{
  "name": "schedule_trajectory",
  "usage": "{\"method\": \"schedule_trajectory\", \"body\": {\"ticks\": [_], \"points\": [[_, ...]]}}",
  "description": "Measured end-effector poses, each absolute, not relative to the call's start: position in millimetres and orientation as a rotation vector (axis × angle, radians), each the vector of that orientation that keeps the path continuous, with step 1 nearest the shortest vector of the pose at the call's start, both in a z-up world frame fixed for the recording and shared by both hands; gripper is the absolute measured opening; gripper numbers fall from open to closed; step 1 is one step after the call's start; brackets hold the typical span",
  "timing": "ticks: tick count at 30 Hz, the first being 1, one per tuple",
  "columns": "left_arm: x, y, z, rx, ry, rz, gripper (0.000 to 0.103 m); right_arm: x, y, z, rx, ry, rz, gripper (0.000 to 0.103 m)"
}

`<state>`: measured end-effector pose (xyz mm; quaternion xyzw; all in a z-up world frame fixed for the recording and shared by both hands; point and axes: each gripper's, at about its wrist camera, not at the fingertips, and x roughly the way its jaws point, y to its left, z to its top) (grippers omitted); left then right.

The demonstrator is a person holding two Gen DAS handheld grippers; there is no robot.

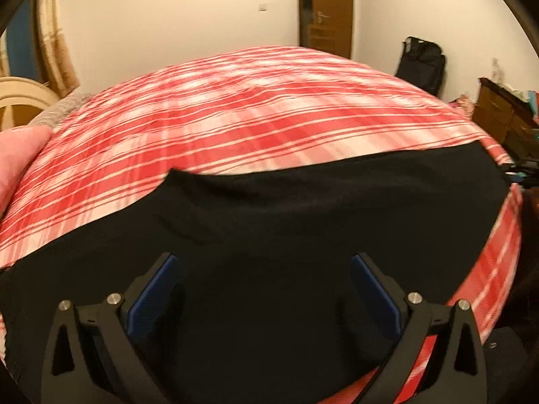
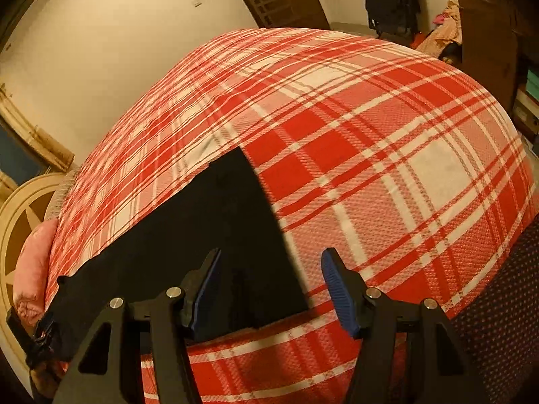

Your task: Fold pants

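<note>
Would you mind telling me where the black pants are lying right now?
The black pants lie spread along the near edge of the red plaid bedspread, directly under the open left gripper; in the right wrist view they sit lower left.

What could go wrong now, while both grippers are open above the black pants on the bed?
The right gripper straddles the edge of the black pants, so it might pinch the plaid bedsheet too. The left gripper hangs over plain mid-fabric; closing there could bunch the cloth instead of catching an edge.
</note>
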<state>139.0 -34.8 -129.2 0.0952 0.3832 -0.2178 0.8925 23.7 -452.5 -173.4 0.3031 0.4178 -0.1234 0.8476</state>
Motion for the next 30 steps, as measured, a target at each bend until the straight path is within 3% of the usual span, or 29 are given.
{"method": "schedule_trajectory", "body": {"ticks": [6, 7, 8, 9, 11, 15, 19, 23, 30], "points": [[142, -63, -127, 0.188, 0.824, -0.537, 0.103, 38, -451, -175, 0.590, 0.908, -0.245, 0.060], [143, -70, -127, 0.186, 0.832, -0.557, 0.103, 39, -451, -174, 0.589, 0.906, -0.231, 0.056], [143, -76, -126, 0.187, 0.836, -0.574, 0.103, 40, -450, -174, 0.592, 0.908, -0.207, 0.037], [143, -87, -125, 0.188, 0.840, -0.602, 0.103, 42, -449, -175, 0.590, 0.915, -0.199, 0.027], [141, -106, -121, 0.200, 0.838, -0.640, 0.103, 42, -446, -175, 0.570, 0.921, -0.202, 0.026], [139, -153, -115, 0.211, 0.836, -0.751, 0.103, 42, -442, -170, 0.565, 0.896, -0.171, 0.013], [143, -199, -122, 0.118, 0.909, -0.884, 0.102, 42, -425, -157, 0.478, 0.868, -0.165, 0.011], [141, -241, -129, 0.098, 0.965, -0.965, 0.092, 39, -390, -132, 0.334, 0.822, -0.153, 0.011], [149, -279, -125, -0.022, 1.017, -1.025, 0.092, 42, -289, -122, -0.037, 0.785, -0.154, 0.010]]}}
